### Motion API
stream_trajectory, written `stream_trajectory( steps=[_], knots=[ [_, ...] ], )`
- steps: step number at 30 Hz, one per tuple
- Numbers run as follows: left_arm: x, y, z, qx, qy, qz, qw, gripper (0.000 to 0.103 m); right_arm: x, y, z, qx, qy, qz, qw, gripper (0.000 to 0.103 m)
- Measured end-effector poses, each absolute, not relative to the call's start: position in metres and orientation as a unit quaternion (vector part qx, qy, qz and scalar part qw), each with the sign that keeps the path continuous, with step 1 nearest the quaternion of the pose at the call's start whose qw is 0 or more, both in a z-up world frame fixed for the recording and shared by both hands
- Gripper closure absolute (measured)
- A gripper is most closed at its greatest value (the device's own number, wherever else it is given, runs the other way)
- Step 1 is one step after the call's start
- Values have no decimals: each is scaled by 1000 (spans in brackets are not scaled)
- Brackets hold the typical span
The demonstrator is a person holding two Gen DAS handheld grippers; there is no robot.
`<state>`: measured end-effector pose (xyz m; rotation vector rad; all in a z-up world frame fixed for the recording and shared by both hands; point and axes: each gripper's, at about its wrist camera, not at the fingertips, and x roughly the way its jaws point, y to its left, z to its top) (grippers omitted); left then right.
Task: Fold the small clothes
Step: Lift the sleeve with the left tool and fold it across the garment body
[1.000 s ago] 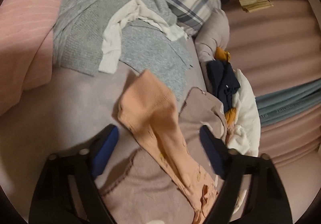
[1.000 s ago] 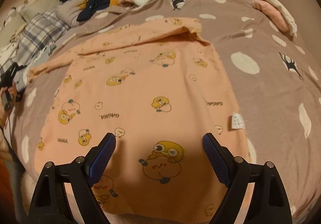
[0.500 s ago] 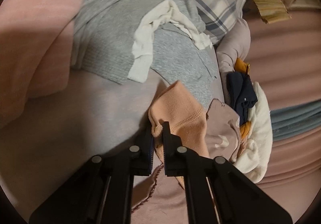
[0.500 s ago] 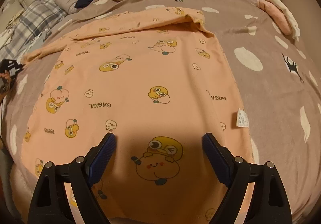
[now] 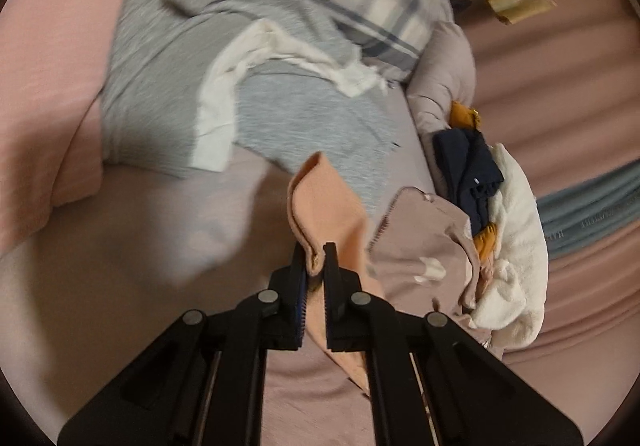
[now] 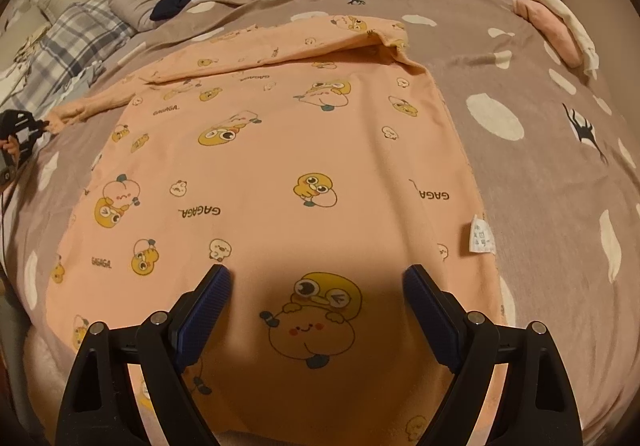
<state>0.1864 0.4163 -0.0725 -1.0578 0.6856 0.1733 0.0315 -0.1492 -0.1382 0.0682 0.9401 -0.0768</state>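
From your left wrist the left gripper [image 5: 319,258] is clamped on the sleeve [image 5: 326,206] of the peach shirt, and from your right wrist the right gripper [image 6: 316,286] hangs wide open over that shirt [image 6: 280,166], spread flat on the blanket [image 6: 540,174].

So a second ago the left gripper [image 5: 316,260] was wide open with the peach sleeve [image 5: 328,206] lying flat between its fingers [image 5: 298,270]. Now it's clamped down tight on the cuff end, and the sleeve has bunched up and lifted off the mauve blanket [image 5: 420,246], standing up in a fold above the tips. From the other camera, the sleeve end [image 6: 76,110] now stretches out toward the left gripper [image 6: 20,130] at the left edge.
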Motion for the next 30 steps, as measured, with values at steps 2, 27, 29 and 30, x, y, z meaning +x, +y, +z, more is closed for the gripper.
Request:
stream_trajectory(
  steps=[2,27,29,30],
  knots=[
    [189,407,-63,-477,323,70,814,100,31,-150,-137,38,449,-35,892,15],
    [229,235,23,-401,334,-93,848,99,15,-170,-127,88,411,-13,907,15],
    [234,213,27,-396,336,-110,848,99,12,-173,-128,94,410,-10,907,15],
    [235,204,29,-392,338,-116,848,99,11,-174,-129,94,409,-9,908,15]
  ],
)
